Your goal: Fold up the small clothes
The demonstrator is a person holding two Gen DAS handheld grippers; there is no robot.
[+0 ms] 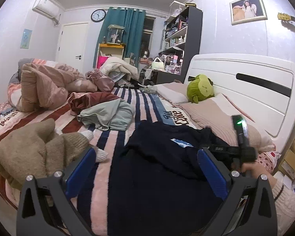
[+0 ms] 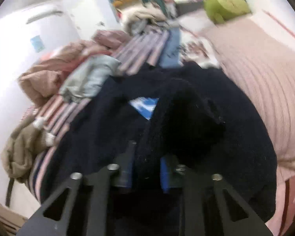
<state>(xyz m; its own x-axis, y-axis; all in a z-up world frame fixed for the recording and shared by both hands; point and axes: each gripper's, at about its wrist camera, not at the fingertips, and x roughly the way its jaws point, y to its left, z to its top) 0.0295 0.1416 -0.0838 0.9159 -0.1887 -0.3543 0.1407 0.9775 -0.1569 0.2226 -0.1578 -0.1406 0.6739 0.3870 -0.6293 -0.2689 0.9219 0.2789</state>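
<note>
A dark navy garment (image 1: 157,177) lies spread on the striped bed sheet (image 1: 116,137), with a blue and white label (image 1: 182,143) showing near its top. My left gripper (image 1: 146,153) hovers just above it, blue pads wide open and nothing between them. At the right, a hand holds the right gripper's body (image 1: 243,149) at the garment's edge. In the blurred right wrist view, my right gripper (image 2: 147,157) is shut on a raised fold of the navy garment (image 2: 206,137), which bunches up between the pads. The label (image 2: 144,106) lies just beyond the fold.
A beige knit garment (image 1: 29,149) lies at the left, and a pale green one (image 1: 108,114) sits crumpled further up the bed. Pink pillows (image 1: 210,114), a green plush toy (image 1: 200,88) and the white headboard (image 1: 245,82) line the right. A quilt pile (image 1: 45,86) fills the far left.
</note>
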